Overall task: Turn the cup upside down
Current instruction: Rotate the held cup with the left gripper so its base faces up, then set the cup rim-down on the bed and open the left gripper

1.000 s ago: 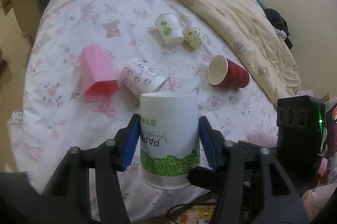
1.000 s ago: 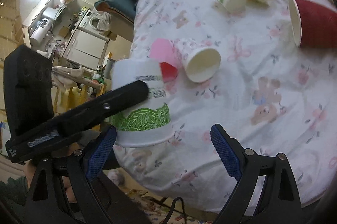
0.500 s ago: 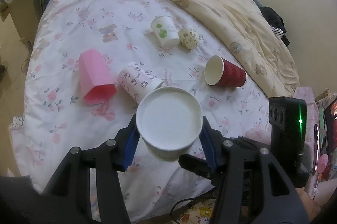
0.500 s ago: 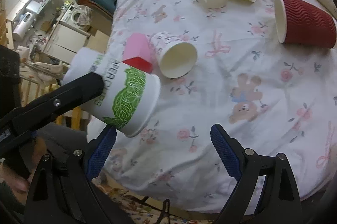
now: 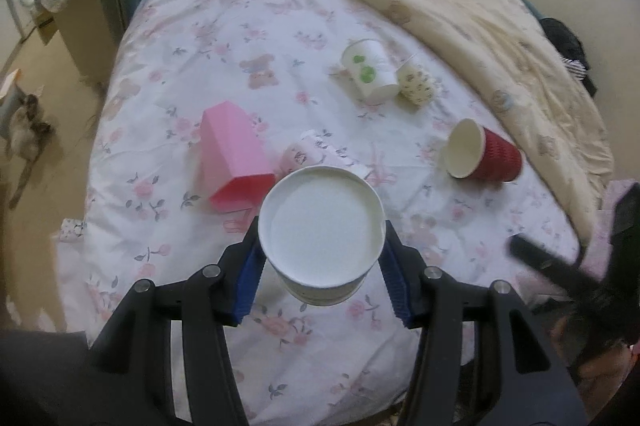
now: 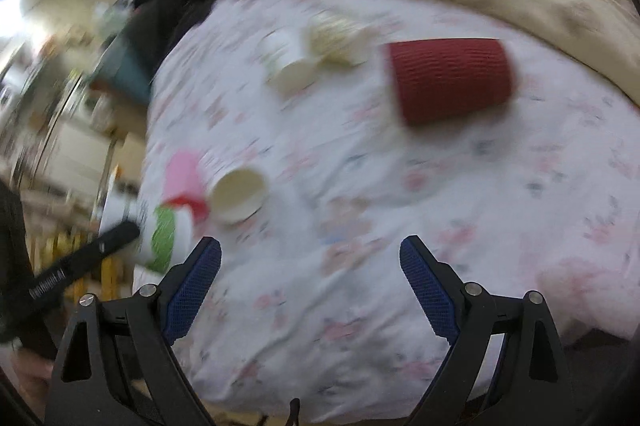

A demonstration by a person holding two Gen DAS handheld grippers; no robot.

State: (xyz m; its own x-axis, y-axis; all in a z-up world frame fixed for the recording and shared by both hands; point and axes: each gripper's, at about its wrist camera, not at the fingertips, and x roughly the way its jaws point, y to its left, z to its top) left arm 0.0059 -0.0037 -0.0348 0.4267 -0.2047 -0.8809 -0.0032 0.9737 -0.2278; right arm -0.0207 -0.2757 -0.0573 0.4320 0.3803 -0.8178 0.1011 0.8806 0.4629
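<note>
My left gripper (image 5: 321, 266) is shut on a large white paper cup with green leaf print (image 5: 322, 226). The cup's flat base faces the camera and its mouth points down toward the bed. In the blurred right wrist view the same cup (image 6: 160, 238) shows at the far left, held above the bed's near edge. My right gripper (image 6: 310, 284) is open and empty over the floral sheet (image 6: 360, 226), well to the right of the held cup.
On the sheet lie a pink carton (image 5: 234, 155), a patterned cup (image 5: 304, 155) partly hidden behind the held cup, a red ribbed cup (image 5: 482, 155), a white cup with green dots (image 5: 370, 69) and a small spotted cup (image 5: 418, 85). A cream duvet (image 5: 460, 5) covers the far right.
The left gripper has turned the cup from sideways to base toward the camera, mouth down. The right gripper has swung fast, blurring its view; the red cup now sits nearer its centre.
</note>
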